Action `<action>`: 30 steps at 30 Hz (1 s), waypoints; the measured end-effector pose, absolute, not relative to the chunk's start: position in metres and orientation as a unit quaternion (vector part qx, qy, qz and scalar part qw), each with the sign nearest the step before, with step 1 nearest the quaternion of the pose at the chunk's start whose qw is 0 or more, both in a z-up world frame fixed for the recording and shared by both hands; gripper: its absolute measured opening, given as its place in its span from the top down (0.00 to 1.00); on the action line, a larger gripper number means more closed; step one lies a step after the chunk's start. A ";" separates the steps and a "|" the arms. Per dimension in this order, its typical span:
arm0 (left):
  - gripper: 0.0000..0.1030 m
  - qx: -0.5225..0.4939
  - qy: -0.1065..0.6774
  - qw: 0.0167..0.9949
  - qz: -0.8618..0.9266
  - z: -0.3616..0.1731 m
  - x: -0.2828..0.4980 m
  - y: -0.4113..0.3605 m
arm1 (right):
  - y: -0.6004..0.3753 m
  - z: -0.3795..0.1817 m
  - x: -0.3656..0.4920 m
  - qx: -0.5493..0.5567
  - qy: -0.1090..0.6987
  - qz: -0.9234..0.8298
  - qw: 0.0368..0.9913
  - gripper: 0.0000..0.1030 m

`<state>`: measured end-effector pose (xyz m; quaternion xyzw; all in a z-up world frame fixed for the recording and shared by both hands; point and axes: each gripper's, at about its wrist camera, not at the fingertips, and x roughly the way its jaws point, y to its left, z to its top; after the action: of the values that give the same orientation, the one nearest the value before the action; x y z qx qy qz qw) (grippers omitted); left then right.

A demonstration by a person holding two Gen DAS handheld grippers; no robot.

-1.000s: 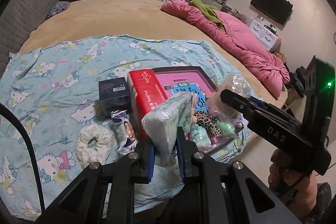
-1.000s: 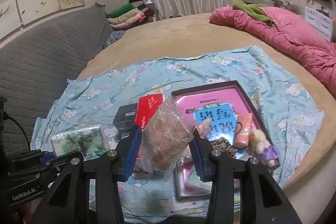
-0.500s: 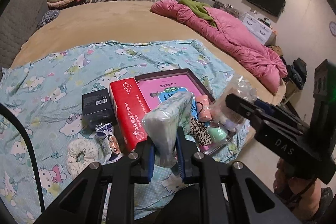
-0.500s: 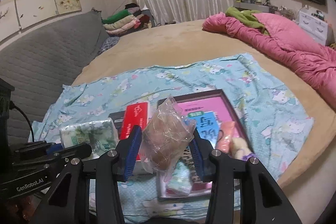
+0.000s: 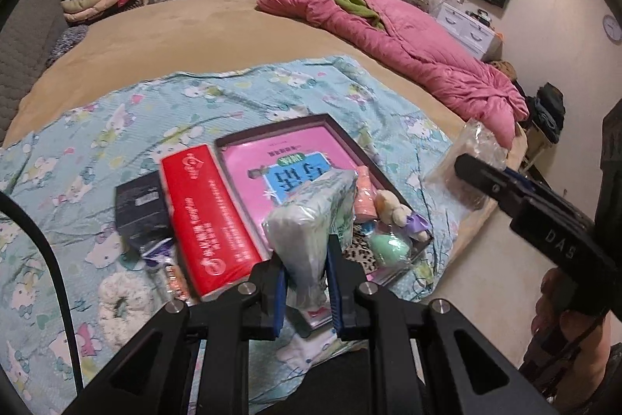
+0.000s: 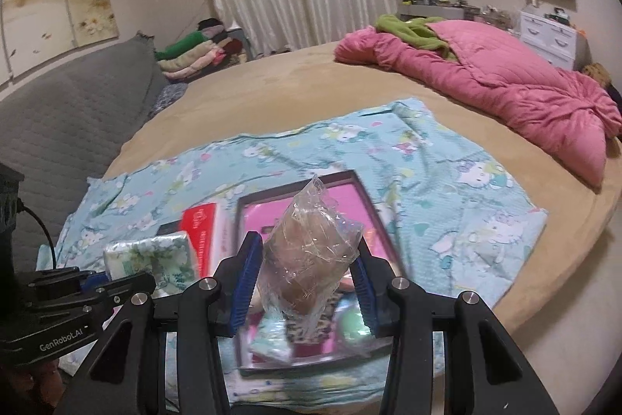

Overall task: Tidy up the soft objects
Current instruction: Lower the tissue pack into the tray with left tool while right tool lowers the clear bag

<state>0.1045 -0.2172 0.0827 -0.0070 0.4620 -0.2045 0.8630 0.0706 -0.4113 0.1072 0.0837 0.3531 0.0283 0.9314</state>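
Holding toys, the tray (image 5: 229, 142) lies below the left claw (image 5: 305, 282) gripping tissues (image 5: 311, 216), right claw (image 6: 307, 282) gripping a bag (image 6: 311, 247).

A round tan bed (image 6: 272, 80) carries everything. A cartoon-print sheet (image 5: 116, 127) lies near; a pink quilt (image 6: 505, 92) lies far right.

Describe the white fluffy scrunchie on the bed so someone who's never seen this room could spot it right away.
Start at the light blue cartoon-cat sheet spread over the tan bed. Near its front edge, left of the long red tissue pack, lies the scrunchie. It is the only white, fuzzy ring there; its neighbours are a small black box and a crinkled foil packet.
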 end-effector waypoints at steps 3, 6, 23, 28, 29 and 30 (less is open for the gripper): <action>0.82 -0.003 0.473 0.855 -0.212 0.071 0.109 -0.230 | -0.424 0.103 0.071 0.091 0.357 0.018 0.930 0.55; 0.82 0.002 0.487 0.846 -0.218 0.057 0.115 -0.243 | -0.430 0.097 0.074 0.080 0.363 0.011 0.928 0.55; 0.80 0.018 0.534 0.818 -0.212 -0.006 0.148 -0.270 | -0.415 -0.003 0.132 0.067 0.473 0.063 0.876 0.53; 0.78 0.007 0.536 0.816 -0.218 -0.010 0.150 -0.267 | -0.420 -0.019 0.137 0.092 0.482 0.060 0.869 0.51; 0.76 0.006 0.533 0.817 -0.219 -0.010 0.149 -0.267 | -0.421 -0.019 0.137 0.098 0.482 0.061 0.869 0.50; 0.76 0.008 0.533 0.818 -0.219 -0.010 0.149 -0.266 | -0.423 -0.020 0.136 0.108 0.481 0.063 0.868 0.44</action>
<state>0.1492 -0.2663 -0.0100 0.0078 0.5327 -0.2187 0.8175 0.1358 -0.4225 -0.0199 0.1076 0.4806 0.0631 0.8680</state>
